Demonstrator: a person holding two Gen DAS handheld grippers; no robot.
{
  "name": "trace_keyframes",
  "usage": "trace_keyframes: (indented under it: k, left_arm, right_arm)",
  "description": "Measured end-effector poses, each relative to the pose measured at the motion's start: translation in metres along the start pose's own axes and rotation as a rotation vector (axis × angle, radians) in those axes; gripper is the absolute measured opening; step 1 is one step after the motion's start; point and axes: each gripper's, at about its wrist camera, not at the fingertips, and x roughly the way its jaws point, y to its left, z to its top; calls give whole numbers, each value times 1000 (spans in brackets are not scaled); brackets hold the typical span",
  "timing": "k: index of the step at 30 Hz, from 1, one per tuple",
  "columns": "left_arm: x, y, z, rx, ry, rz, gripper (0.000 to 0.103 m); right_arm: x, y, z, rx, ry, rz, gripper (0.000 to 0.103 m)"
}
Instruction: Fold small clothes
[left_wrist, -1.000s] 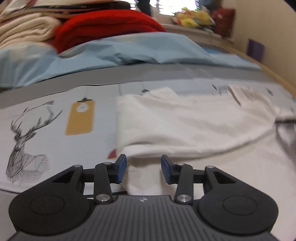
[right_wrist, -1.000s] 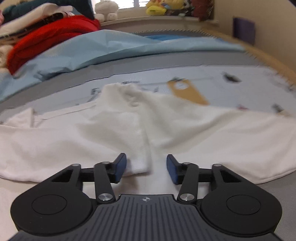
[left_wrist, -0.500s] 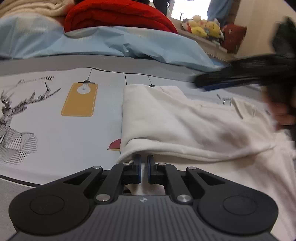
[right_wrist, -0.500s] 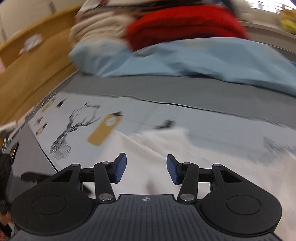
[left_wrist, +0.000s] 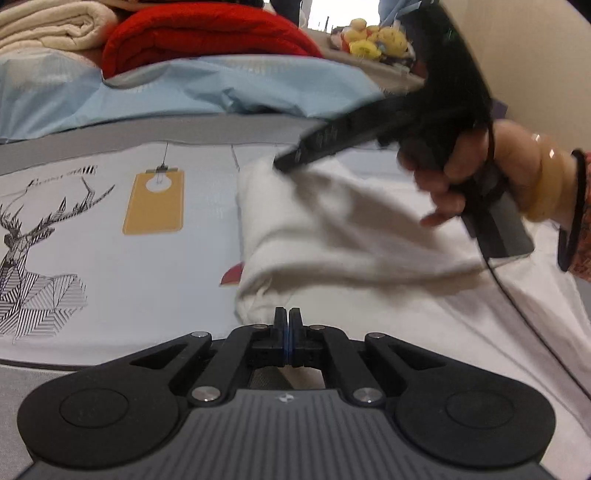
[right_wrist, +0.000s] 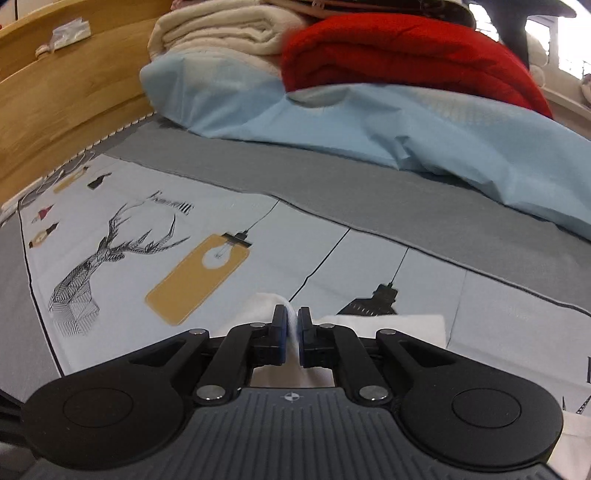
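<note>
**Fingers clamped on white garment, both sides**

Fingers of the left gripper (left_wrist: 287, 325) are pressed together at the near folded edge of the white garment (left_wrist: 332, 229); whether cloth is actually caught between them can't be told, the pads look flush. Right gripper (right_wrist: 291, 332): fingers closed on a thin ridge of the same white cloth, fabric visible in the narrow gap between the pads. In the left wrist view the right gripper sits at the garment's far left corner, held by the right hand (left_wrist: 480, 173), which wears a yellow bangle (left_wrist: 550, 184) and a dark band at the wrist.

Garment lies on the bed, on a pale printed sheet (left_wrist: 110, 266), partly folded over itself, left edge rolled. More white cloth spreads to the right beneath it.

Sheet print: line-drawn deer head (right_wrist: 110, 254), mustard tag with a light bulb (right_wrist: 199, 277), a black lamp shape (right_wrist: 373, 302). Script above the deer is there but not legible. Small logo on each gripper body, unreadable.

Behind: grey band of sheet, light blue duvet (right_wrist: 406, 125), red blanket (right_wrist: 402, 55) and cream blanket (right_wrist: 221, 29) stacked on it. Wooden bed frame (right_wrist: 55, 92) to the left. Yellow plush toys (left_wrist: 373, 40) on the far ledge.
</note>
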Motion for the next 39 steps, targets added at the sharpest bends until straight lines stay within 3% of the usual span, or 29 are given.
trace_keyframes:
  k: [3,5,8,9,11,17,19,20,21,22,26,28,30,33,37,39]
  left_arm:
    - [2,-4,5,20,-49,16,11]
    - [11,-9,10,39,-45,30,14]
    - [26,-12,15,55,-49,41,13]
    - [29,-11,16,55,-53,48,3]
    - [30,-10,14,42,-55,62,0]
    - [3,-24,-3,248,-23,49,2]
    - [-1,-28,-8,291,-67,124,14]
    - [-1,-28,-7,287,-82,147,32]
    - [-1,-28,-5,273,-92,152,43]
    - [1,-27,-3,263,-103,157,44]
    - [23,-22,9,230,-101,178,43]
    - [36,-16,14,160,-77,187,2]
    - [32,-14,14,133,-89,182,4]
    - [14,-22,4,216,-92,186,3]
    - [6,-25,-10,246,-69,206,3]
    - [8,-25,-11,236,-68,218,6]
  right_arm:
    - [0,8,-5,-59,14,-5,5]
    - [-3,2,-6,-22,11,5,5]
    - [-5,-3,-4,3,13,18,5]
    - [-5,-4,-4,1,14,19,5]
    - [-5,-5,-4,3,13,23,5]
    - [0,-7,-8,26,4,19,5]
    - [-2,-8,-10,38,-3,23,5]
    - [-3,-9,-10,41,-3,24,6]
    - [-4,-9,-10,40,-2,23,6]
    - [-4,-9,-10,38,0,22,6]
    - [-4,-9,-9,35,6,21,6]
    - [-3,-10,-9,44,8,22,6]
    - [-3,-10,-11,52,2,14,6]
    - [-2,-11,-10,66,-16,3,5]
    - [7,-11,-9,117,-19,12,5]
    - [14,-2,-14,74,-9,-9,6]
